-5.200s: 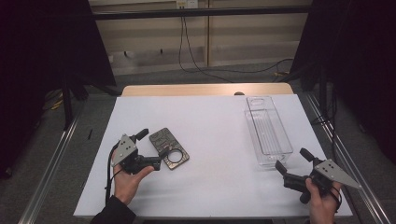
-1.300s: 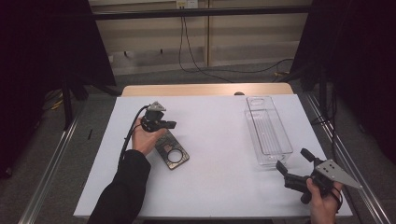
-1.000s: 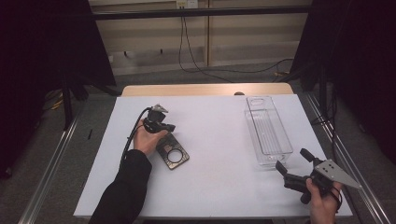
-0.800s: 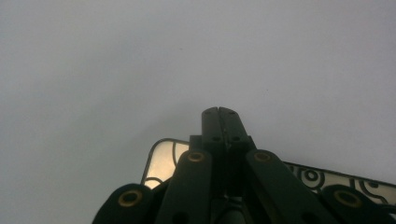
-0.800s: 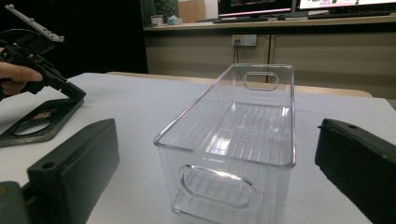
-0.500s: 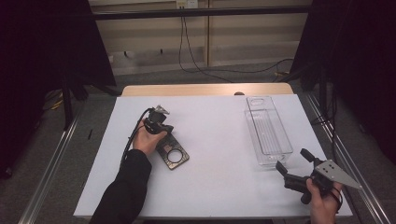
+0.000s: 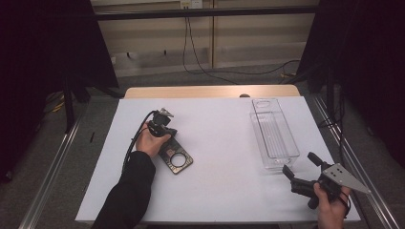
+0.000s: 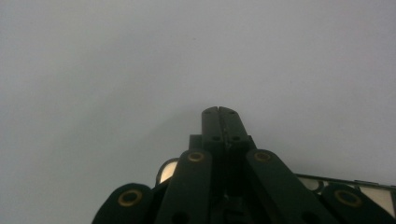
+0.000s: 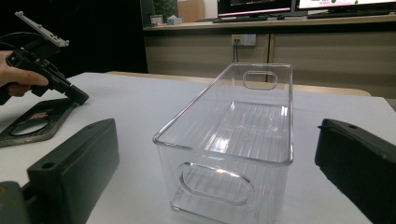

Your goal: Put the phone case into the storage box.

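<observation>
My left gripper (image 7: 168, 133), jaws pressed together and holding nothing, tips down at the far edge of the dark plate (image 7: 175, 159) on the bench (image 7: 224, 138); it may skid away. My right gripper (image 7: 300, 170) waits, jaws apart, near the clear bin (image 7: 273, 133)

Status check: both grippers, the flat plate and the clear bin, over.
Left gripper shut, tip at flat plate's far end. Right gripper open, empty, facing clear bin. Bin empty, nothing between.
</observation>
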`<state>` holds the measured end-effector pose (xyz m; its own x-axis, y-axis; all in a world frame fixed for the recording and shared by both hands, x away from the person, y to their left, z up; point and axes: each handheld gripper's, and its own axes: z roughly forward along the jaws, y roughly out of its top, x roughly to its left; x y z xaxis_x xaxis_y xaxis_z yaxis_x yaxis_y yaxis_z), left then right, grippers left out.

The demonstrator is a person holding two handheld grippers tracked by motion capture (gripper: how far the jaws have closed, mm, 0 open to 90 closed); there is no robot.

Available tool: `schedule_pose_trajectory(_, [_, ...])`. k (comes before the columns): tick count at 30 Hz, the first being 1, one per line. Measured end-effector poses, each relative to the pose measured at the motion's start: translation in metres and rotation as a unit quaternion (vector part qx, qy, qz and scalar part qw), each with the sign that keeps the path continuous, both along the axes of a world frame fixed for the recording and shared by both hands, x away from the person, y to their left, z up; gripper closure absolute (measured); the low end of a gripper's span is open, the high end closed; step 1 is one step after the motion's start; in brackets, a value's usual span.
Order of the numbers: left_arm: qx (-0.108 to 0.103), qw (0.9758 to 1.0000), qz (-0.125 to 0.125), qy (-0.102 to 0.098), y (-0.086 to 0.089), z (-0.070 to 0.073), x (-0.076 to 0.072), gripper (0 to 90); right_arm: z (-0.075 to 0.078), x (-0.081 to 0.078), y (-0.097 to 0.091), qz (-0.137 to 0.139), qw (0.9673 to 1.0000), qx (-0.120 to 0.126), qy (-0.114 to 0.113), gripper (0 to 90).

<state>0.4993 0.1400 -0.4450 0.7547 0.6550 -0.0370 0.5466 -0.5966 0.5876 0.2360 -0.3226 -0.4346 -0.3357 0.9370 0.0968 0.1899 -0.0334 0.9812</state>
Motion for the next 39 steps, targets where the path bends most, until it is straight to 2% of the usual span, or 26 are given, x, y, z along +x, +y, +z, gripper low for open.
schedule_pose_trajectory(5, [-0.011,0.9999,0.004,-0.003,0.006,-0.002,-0.002,90.0,0.000,0.000,0.001,0.000,1.0000,-0.001,0.000,0.0])
schedule_pose_trajectory(21, [-0.014,0.9999,0.009,-0.001,0.020,-0.001,-0.011,90.0,0.001,-0.001,0.000,-0.001,1.0000,-0.001,-0.001,0.0])
schedule_pose_trajectory(25, [-0.026,0.9996,0.013,0.004,0.026,-0.002,-0.013,90.0,0.001,-0.001,0.000,-0.001,1.0000,-0.001,0.000,0.0])
schedule_pose_trajectory(28, [-0.025,0.9996,0.013,0.002,0.028,-0.002,-0.014,90.0,0.001,-0.001,0.000,-0.002,1.0000,-0.001,-0.001,0.0])
schedule_pose_trajectory(29, [-0.015,0.9998,0.010,-0.003,0.028,-0.001,-0.015,90.0,0.001,-0.001,0.000,-0.002,1.0000,-0.001,-0.001,0.0])
schedule_pose_trajectory(31, [-0.008,0.9999,0.011,-0.002,0.027,0.000,-0.018,90.0,0.001,-0.001,0.000,-0.001,1.0000,-0.001,-0.001,0.0])
schedule_pose_trajectory(38, [-0.012,0.9998,0.015,-0.004,0.033,-0.001,-0.024,90.0,0.001,-0.001,0.000,-0.002,1.0000,-0.002,-0.002,0.0])
schedule_pose_trajectory(39, [-0.011,0.9999,0.009,-0.001,0.035,0.000,-0.024,90.0,0.001,-0.001,0.000,-0.002,1.0000,-0.001,-0.002,0.0])
